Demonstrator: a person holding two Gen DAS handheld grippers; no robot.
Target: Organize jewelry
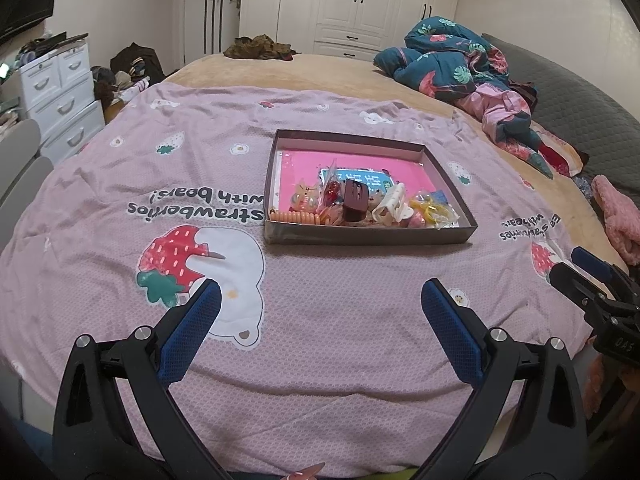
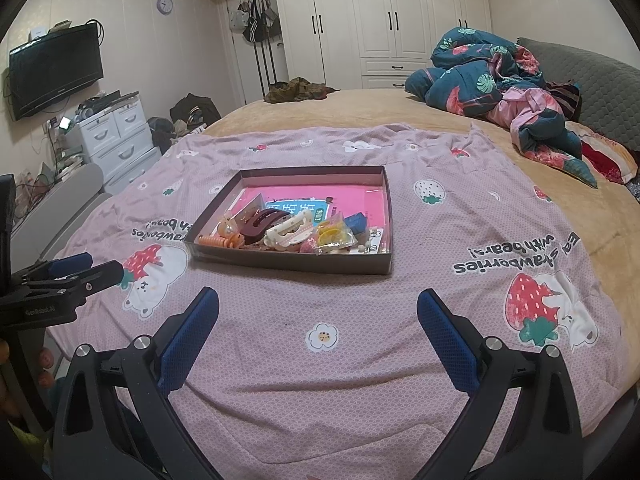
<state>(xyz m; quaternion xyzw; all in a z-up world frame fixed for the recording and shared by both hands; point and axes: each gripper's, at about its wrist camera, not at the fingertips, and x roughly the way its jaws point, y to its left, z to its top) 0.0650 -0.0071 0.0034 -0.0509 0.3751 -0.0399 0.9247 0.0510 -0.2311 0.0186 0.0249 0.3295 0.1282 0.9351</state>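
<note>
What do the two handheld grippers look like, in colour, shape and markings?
Both the left gripper and right gripper have black plastic bodies, silver pivot bolts and long fingers faced with blue textured pads. The left gripper's body bears small white lettering in the right wrist view.

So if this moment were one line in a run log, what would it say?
phase: before first pick | left gripper: open, empty | right gripper: open, empty | tray: on bedspread, jewelry piled at near edge

Left hand-held gripper [image 1: 320, 292] gapes above bedspread [image 1: 340, 320], box [image 1: 372, 236] beyond.
</note>
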